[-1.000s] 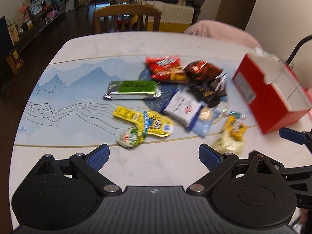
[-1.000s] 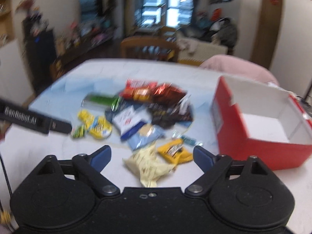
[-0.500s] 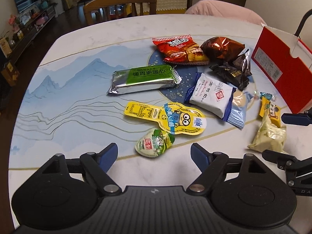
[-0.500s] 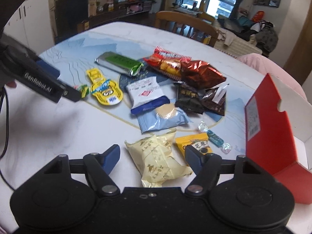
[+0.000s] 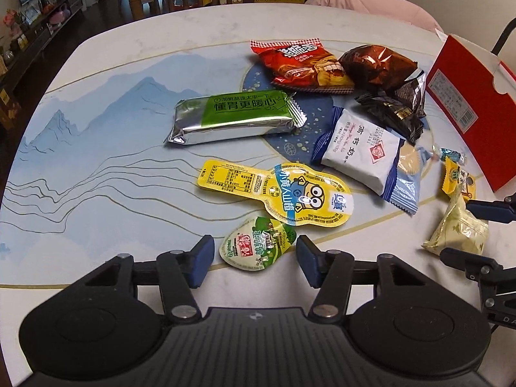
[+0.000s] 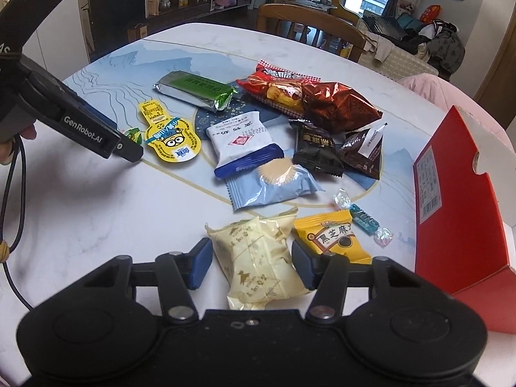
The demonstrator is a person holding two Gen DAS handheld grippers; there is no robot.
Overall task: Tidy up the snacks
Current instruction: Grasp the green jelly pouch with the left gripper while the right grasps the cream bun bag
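Crinkly, light and soft, a cream pastry packet (image 6: 258, 264) lies at 6 o'clock between the closing right gripper (image 6: 251, 264) jaws, right pad touching, best pinched midway, while the left gripper (image 5: 254, 261) closes around a green-lidded jelly cup (image 5: 256, 246), pads still apart

Red box (image 6: 451, 200), cream packet (image 6: 254, 258), green-white cup (image 5: 258, 246).

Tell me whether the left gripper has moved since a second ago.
Yes. The left gripper has come down and forward toward the table; its closing jaws now flank the green jelly cup, not yet pressing it.
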